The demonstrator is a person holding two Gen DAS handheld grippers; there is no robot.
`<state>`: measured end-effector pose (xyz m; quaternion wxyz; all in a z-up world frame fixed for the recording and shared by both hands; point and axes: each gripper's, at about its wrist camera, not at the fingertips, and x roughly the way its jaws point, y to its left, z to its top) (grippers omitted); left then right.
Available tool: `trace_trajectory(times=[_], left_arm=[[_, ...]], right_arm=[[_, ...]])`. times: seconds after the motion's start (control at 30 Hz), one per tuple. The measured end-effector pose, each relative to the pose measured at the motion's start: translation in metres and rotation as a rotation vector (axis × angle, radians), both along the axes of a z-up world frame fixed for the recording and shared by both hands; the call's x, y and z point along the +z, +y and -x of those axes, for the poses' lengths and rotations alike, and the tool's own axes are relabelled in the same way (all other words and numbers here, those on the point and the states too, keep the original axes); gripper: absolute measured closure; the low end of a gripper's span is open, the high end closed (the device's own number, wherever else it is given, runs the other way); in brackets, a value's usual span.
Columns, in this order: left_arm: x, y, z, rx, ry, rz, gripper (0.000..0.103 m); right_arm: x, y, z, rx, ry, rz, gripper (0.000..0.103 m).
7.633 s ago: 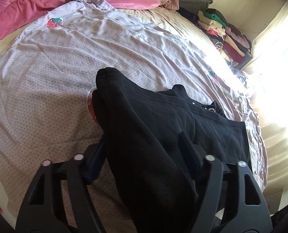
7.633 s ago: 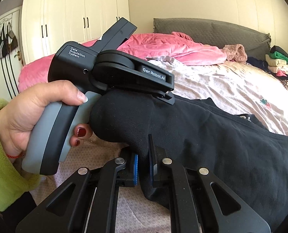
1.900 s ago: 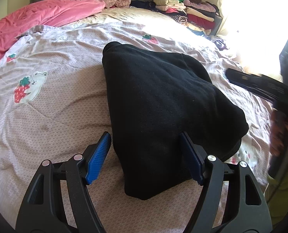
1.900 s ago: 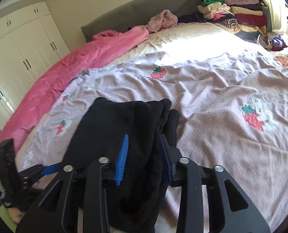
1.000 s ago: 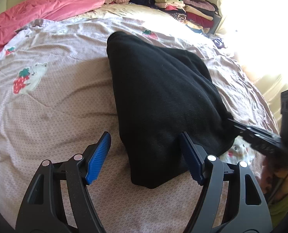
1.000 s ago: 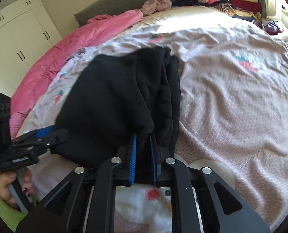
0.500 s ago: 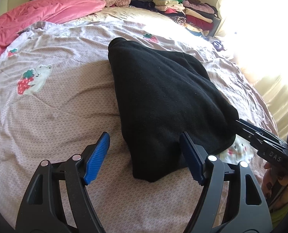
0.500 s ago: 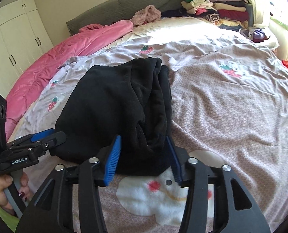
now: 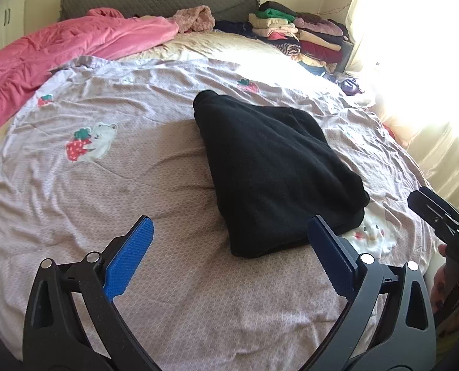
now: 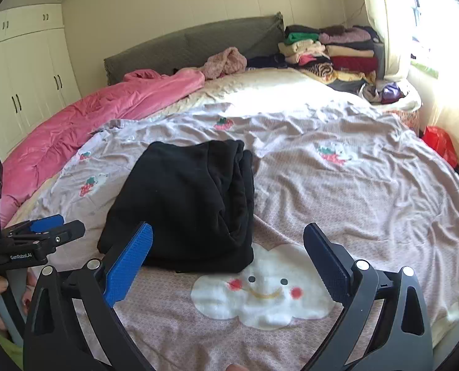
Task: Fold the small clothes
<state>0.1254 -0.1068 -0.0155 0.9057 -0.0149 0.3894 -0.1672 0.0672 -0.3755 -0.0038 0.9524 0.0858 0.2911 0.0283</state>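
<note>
- On the bedspread (image 9: 173, 281) ahead of us lies the black garment (image 9: 269, 167), folded into a thick bundle near the middle of the bed, its stacked edges showing toward the right wrist view.
- Our left gripper (image 9: 229, 256) is opening wide, with nothing between its blue pads (image 9: 127, 259); the bundle's near corner sits just beyond them, untouched.
- Our right gripper (image 10: 226, 256) is likewise opening, released, the garment lying past its fingertips and clear of them.
- We judge the fold finished or nearly so, though the layers look loose and puffy at the open side.
- Risk: a pad brushing the near corner as we move could drag the top layer and undo the fold.
- Soft fleece may also spring open unaided.
- Beyond it, the pink blanket (image 10: 84, 130) and stacked clothes (image 10: 331, 52) sit well apart.
</note>
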Motion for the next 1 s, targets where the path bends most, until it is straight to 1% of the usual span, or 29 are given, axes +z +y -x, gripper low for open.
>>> trace_trajectory(times=[0.2, 0.33, 0.47, 0.6, 0.7, 0.83, 0.93, 1.0], left_arm=[[0.016, 0.011, 0.025, 0.01, -0.057, -0.015, 0.009], [0.02, 0.018, 0.04, 0.018, -0.075, -0.026, 0.009], [0.018, 0.027, 0.058, 0.038, -0.083, -0.026, 0.009], [0.01, 0.032, 0.071, 0.051, -0.077, -0.028, 0.009], [0.002, 0.033, 0.08, 0.049, -0.068, -0.039, 0.009], [-0.009, 0.034, 0.087, 0.06, -0.056, -0.036, 0.009], [-0.016, 0.035, 0.087, 0.069, -0.043, -0.04, 0.009], [-0.019, 0.035, 0.087, 0.069, -0.041, -0.048, 0.009]], right_arm=[[0.018, 0.005, 0.023, -0.011, -0.057, 0.032, 0.005], [0.024, 0.006, 0.038, -0.016, -0.081, 0.036, 0.005], [0.024, 0.008, 0.05, -0.01, -0.088, 0.038, 0.004], [0.02, 0.014, 0.062, -0.002, -0.094, 0.029, 0.004], [0.014, 0.019, 0.066, 0.019, -0.072, 0.017, 0.004], [0.001, 0.025, 0.071, 0.028, -0.032, 0.026, 0.004], [-0.01, 0.028, 0.074, 0.017, -0.017, 0.037, 0.004], [-0.022, 0.029, 0.073, -0.002, 0.009, 0.036, 0.004]])
